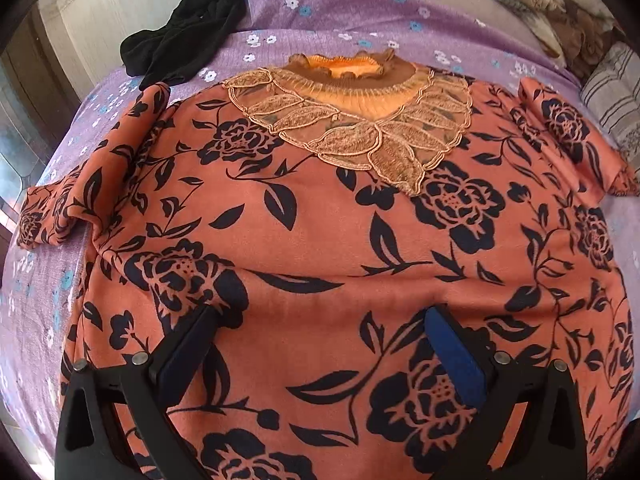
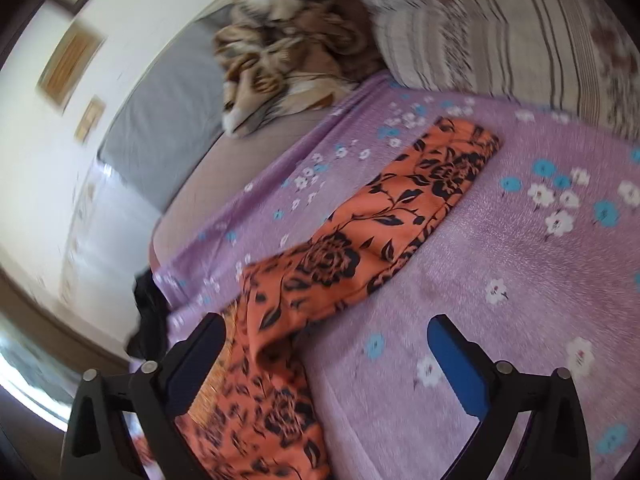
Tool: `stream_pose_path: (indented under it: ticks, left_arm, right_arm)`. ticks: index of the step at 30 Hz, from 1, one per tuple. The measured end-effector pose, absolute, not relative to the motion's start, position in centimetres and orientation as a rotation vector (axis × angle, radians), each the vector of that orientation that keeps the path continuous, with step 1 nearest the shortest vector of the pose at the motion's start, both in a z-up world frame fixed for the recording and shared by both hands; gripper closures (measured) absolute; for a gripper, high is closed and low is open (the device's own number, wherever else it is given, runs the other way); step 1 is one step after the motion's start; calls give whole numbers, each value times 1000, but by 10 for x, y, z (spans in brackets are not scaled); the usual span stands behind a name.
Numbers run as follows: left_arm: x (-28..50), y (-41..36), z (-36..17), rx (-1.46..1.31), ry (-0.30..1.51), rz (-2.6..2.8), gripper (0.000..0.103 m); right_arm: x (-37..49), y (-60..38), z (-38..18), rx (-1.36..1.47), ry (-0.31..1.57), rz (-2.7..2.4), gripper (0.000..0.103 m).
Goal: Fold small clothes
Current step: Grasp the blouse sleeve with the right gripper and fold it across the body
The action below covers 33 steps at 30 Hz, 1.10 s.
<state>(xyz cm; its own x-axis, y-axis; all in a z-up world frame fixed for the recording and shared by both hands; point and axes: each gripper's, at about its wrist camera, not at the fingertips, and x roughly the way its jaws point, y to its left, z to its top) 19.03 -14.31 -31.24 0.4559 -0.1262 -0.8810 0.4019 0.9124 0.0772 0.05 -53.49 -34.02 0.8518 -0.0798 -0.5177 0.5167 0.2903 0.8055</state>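
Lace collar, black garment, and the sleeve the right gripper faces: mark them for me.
lace collar (image 1: 352, 136), left wrist view, on the leaf-pattern lace.
black garment (image 1: 192, 28), left wrist view, on its bunched middle.
sleeve (image 2: 400, 216), right wrist view, mid-length of the orange fabric.

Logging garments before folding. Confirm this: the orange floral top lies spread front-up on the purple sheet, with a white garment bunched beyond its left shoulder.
One detail is wrong: the bunched garment is black, not white, as the left wrist view shows. The rest holds: the orange floral top lies spread front-up on the purple sheet.
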Motion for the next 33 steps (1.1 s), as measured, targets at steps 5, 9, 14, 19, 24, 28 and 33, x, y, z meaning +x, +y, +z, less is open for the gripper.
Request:
stream_pose_path:
  ticks: [5, 9, 14, 19, 24, 28, 33]
  left_arm:
    - [189, -137, -314, 260, 1048, -384, 0]
    - [196, -139, -320, 244, 1027, -358, 0]
    - [201, -139, -324, 247, 1031, -361, 0]
    - [212, -141, -324, 245, 1053, -352, 0]
    - [215, -133, -305, 240, 992, -280, 0]
    - [221, -105, -281, 179, 923, -155, 0]
    - [226, -60, -263, 110, 861, -7, 0]
  right_arm:
    - [6, -610, -393, 1433, 370, -485, 29]
    - [26, -643, -408, 1435, 362, -541, 42]
    - [57, -667, -415, 1324, 405, -591, 78]
    - [61, -671, -404, 1263, 377, -599, 96]
    - [74, -630, -313, 1123, 244, -418, 96]
    - [89, -560, -230, 999, 171, -192, 96]
    - [137, -447, -186, 971, 217, 142, 96]
